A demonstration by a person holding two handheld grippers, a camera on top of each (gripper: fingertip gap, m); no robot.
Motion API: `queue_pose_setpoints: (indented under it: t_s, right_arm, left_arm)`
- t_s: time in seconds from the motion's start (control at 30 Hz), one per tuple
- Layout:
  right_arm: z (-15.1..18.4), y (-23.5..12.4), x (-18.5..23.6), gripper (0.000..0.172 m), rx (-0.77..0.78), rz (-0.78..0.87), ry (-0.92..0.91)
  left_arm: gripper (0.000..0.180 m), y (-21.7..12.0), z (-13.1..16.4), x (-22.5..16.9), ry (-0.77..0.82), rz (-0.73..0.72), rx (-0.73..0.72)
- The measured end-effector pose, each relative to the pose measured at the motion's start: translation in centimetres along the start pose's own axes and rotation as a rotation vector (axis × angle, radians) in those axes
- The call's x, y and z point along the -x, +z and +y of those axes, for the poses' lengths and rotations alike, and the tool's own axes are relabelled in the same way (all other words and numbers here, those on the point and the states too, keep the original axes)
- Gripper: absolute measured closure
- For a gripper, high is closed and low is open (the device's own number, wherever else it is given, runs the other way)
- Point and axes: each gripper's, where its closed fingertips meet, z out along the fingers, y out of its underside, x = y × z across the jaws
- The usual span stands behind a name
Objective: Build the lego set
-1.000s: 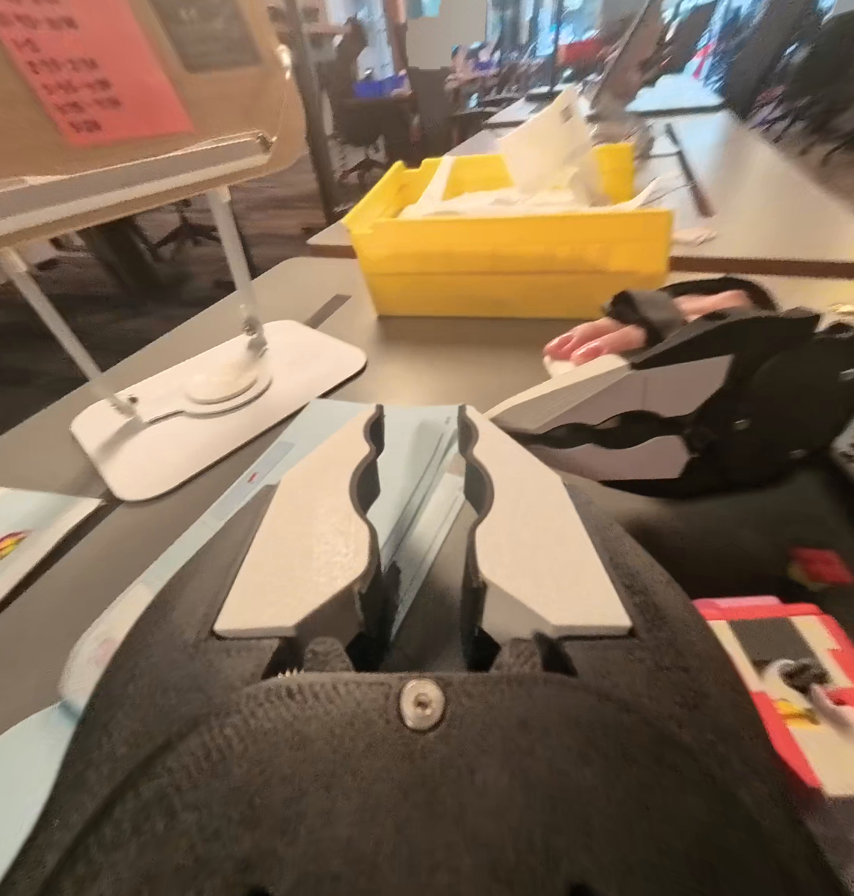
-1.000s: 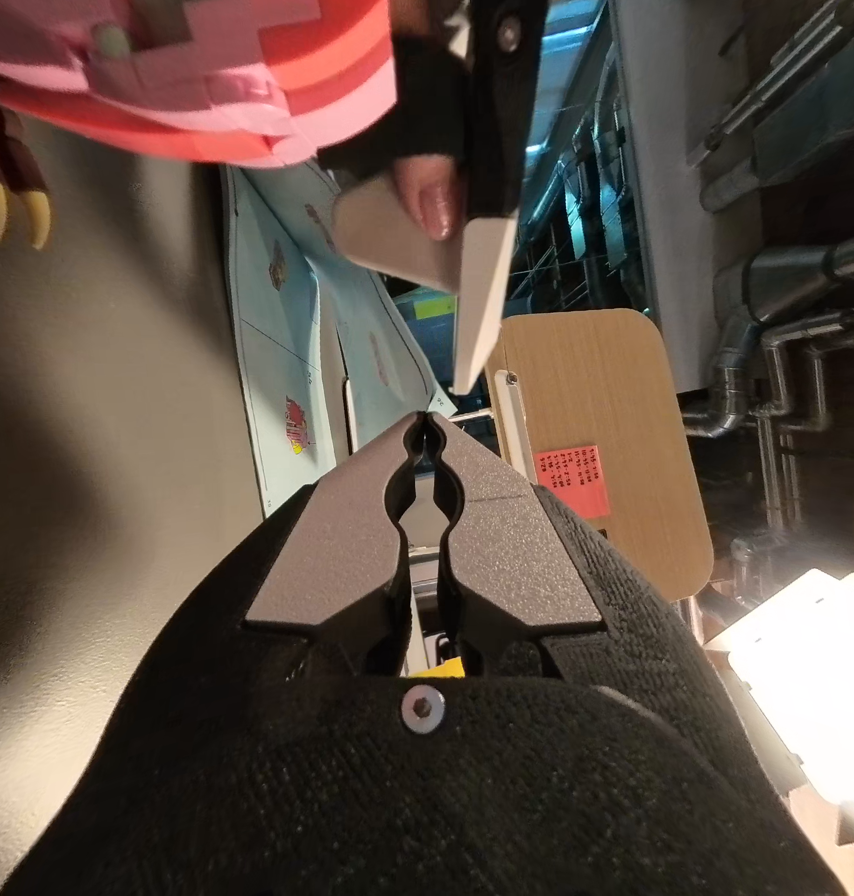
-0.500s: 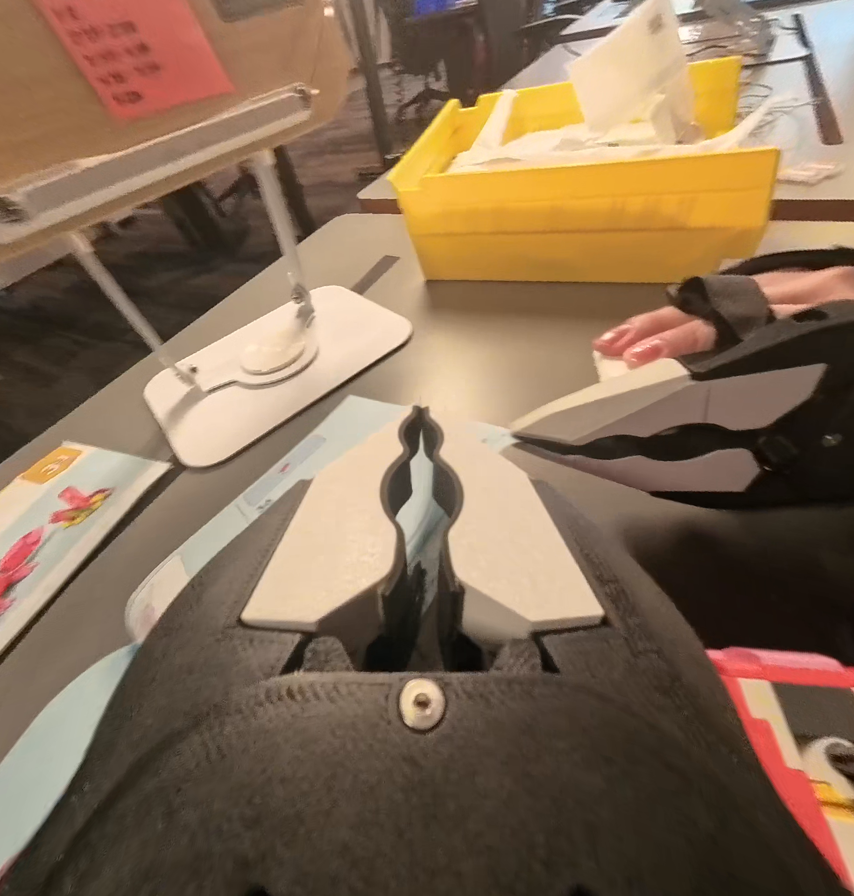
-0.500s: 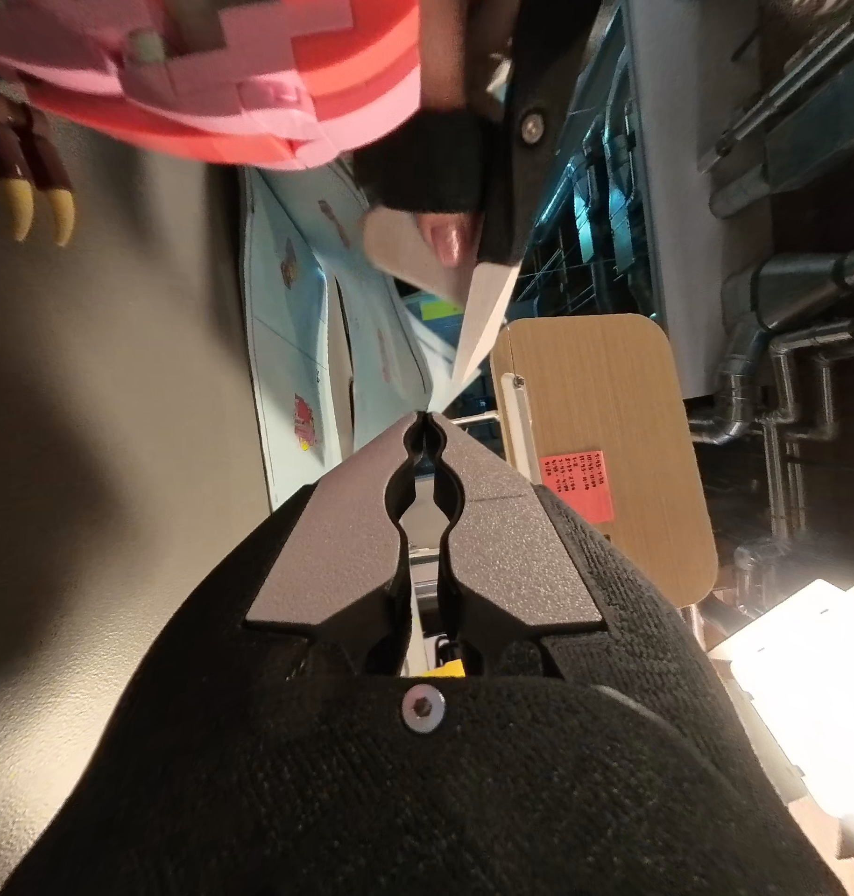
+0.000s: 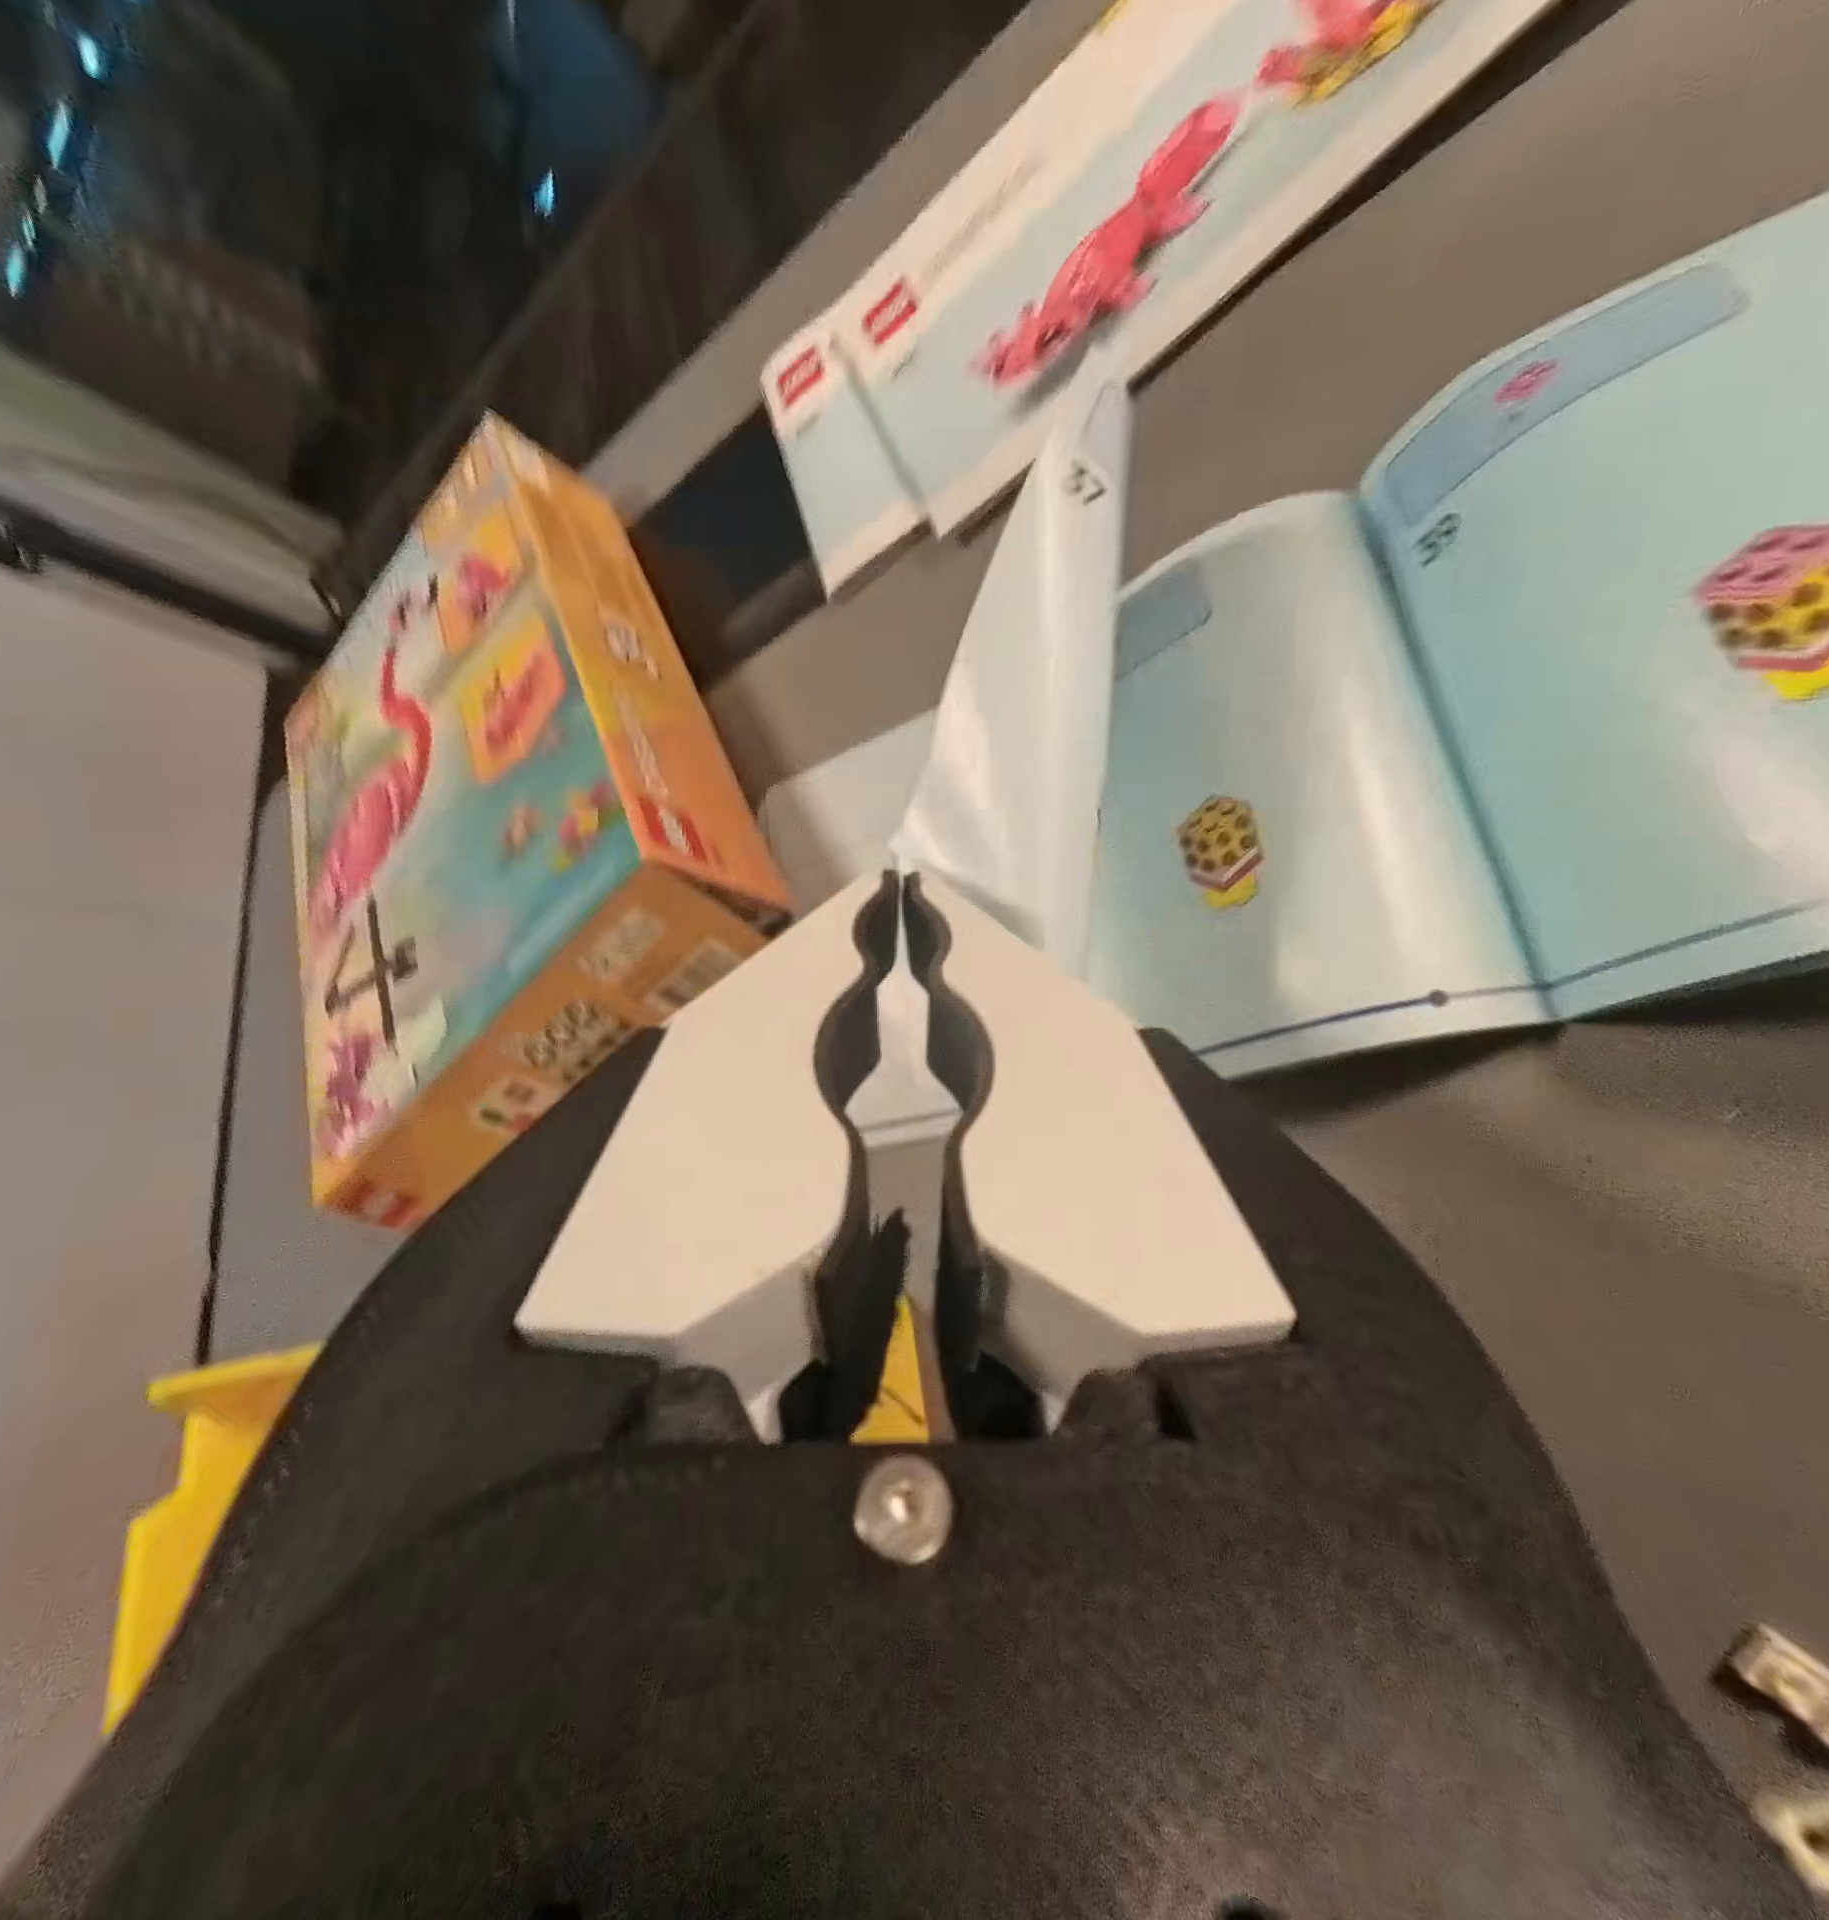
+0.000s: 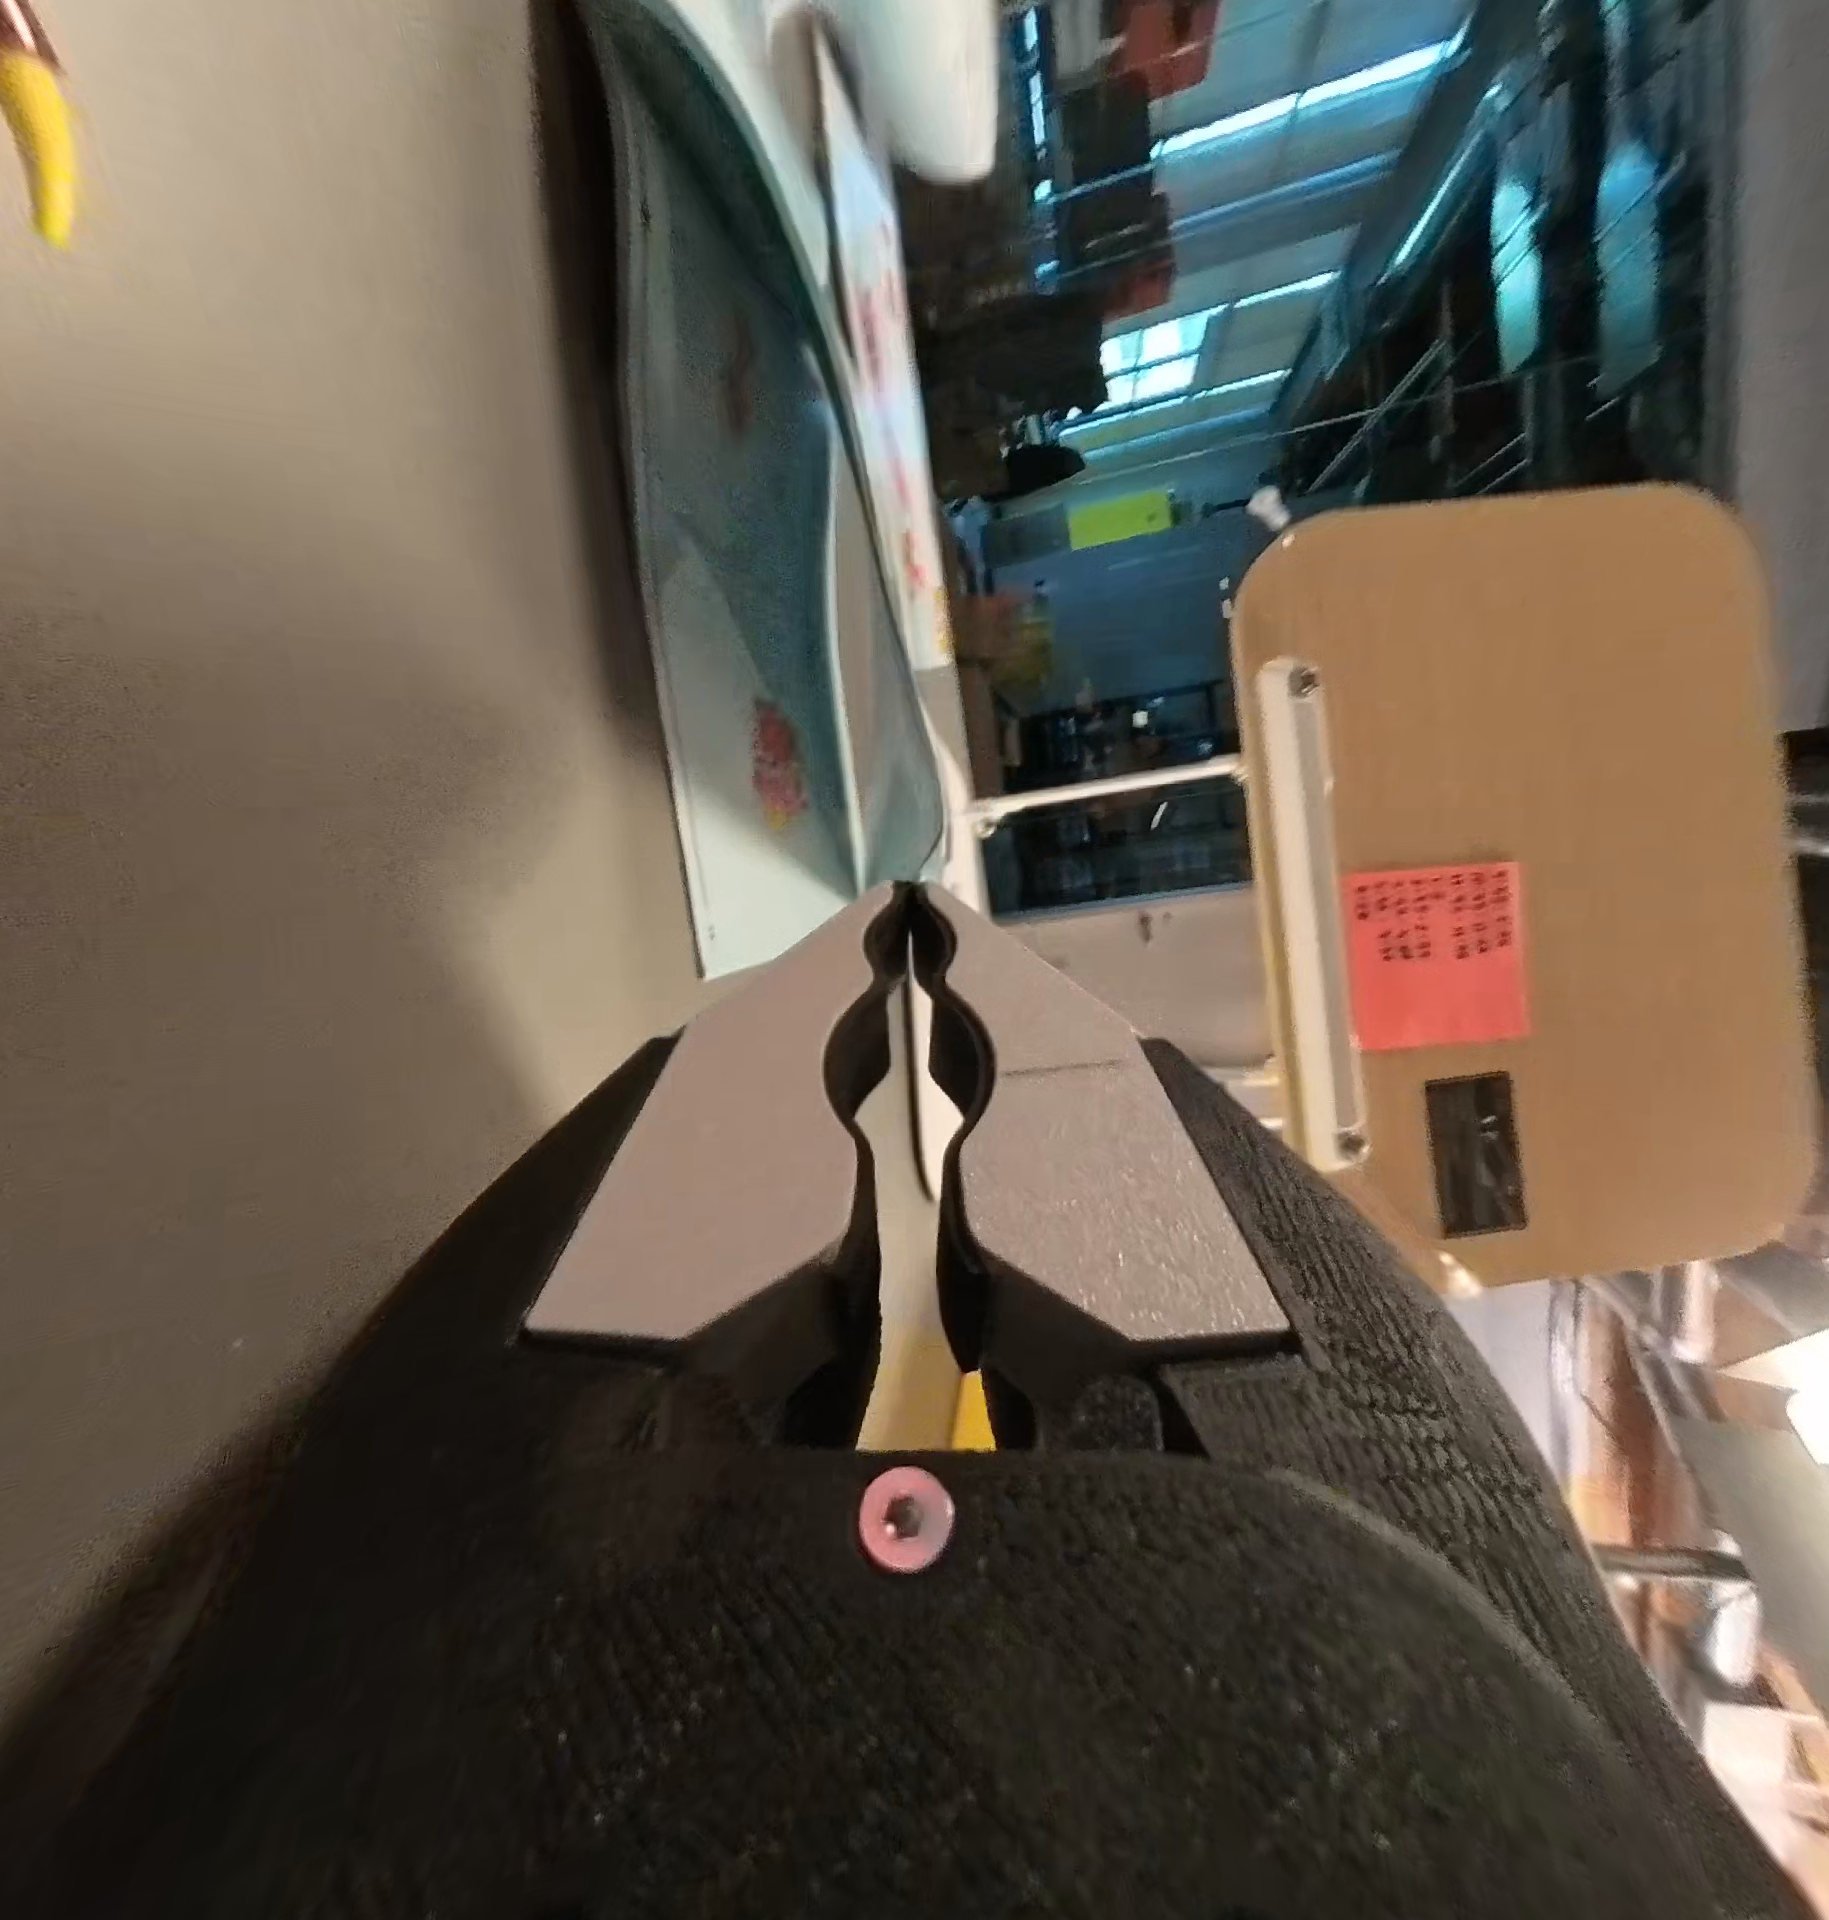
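An open light-blue instruction booklet (image 5: 1512, 727) lies on the grey table (image 5: 1512, 1247). My left gripper (image 5: 902, 883) is shut on the edge of one of its pages (image 5: 1035, 665), which stands lifted and curved above the booklet. In the right wrist view, my right gripper (image 6: 905, 920) is shut on a thin page edge (image 6: 889, 812) of the same booklet (image 6: 744, 520). A white sheet runs back between its fingers. The view is rolled on its side, with the table (image 6: 266, 623) at the left.
An orange toy box (image 5: 494, 790) stands left of the booklet, and more light-blue booklets (image 5: 1045, 260) lie beyond it. A yellow bin corner (image 5: 193, 1455) and small loose pieces (image 5: 1803, 1704) are nearby. A wooden board on a white stand (image 6: 1512, 831) carries a red note. There is about 30 cm between the tips of the two grippers.
My left gripper closed on the page, then swung round and lifted it; its view now faces the box and booklets. My right gripper stayed shut on the page edge; the hand left its view.
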Motion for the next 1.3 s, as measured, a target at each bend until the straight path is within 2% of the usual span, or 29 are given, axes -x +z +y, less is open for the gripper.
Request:
queue_pose_setpoints:
  t_s: [0.03,0.07,0.13,0.17,0.23,0.3,0.4,0.47,0.6,0.77,1.0,1.13,1.2,1.3]
  right_arm:
    - [0.5,0.0,0.4,0.172,0.02,-0.026,0.014]
    - [1.0,0.1,0.8,0.172,0.04,-0.053,0.045]
    - [2.0,0.0,1.1,0.172,0.078,-0.088,0.137]
    - [2.6,-0.1,1.0,0.162,0.1,-0.089,0.183]
    - [3.9,-0.4,0.3,0.146,0.147,-0.061,0.271]
    - [5.1,-1.0,-1.3,0.14,0.178,0.026,0.356]
    - [6.7,-2.3,-3.7,0.139,0.185,0.16,0.496]
    - [7.3,-3.0,-4.5,0.14,0.18,0.209,0.564]
    - [7.4,-3.2,-4.9,0.144,0.161,0.232,0.601]
    - [7.4,-3.2,-5.1,0.145,0.142,0.237,0.636]
    - [7.3,-3.3,-5.2,0.146,0.118,0.236,0.665]
    - [7.2,-3.4,-5.2,0.146,0.101,0.229,0.675]
    - [7.1,-3.7,-5.5,0.146,0.081,0.242,0.684]
    - [7.1,-4.0,-6.1,0.146,0.055,0.269,0.707]
  left_arm:
    - [0.175,-0.1,0.4,0.0,-0.029,0.005,0.014]
    - [0.157,-0.5,0.2,0.2,-0.063,0.006,-0.001]
    - [0.138,-1.8,-0.8,0.9,-0.115,-0.015,-0.083]
    - [0.13,-2.7,-1.6,1.1,-0.128,-0.023,-0.142]
    - [0.13,-4.4,-3.5,-0.3,-0.145,0.059,-0.271]
    - [0.138,-4.9,-4.4,-2.7,-0.164,0.188,-0.297]
    - [0.136,-2.9,-3.7,-5.9,-0.194,0.35,-0.173]
    - [0.129,-1.2,-2.6,-7.6,-0.246,0.444,-0.062]
    - [0.116,0.8,-0.8,-8.9,-0.314,0.507,0.052]
    - [0.108,0.7,0.4,-11.1,-0.38,0.56,0.127]
    - [0.106,-2.5,-2.2,-15.7,-0.508,0.686,0.077]
    - [0.113,-4.5,-4.6,-18.8,-0.565,0.851,0.037]
    - [0.113,-6.0,-6.0,-17.8,-0.6,0.911,-0.047]
    - [0.114,-8.7,-7.6,-11.5,-0.634,0.837,-0.292]
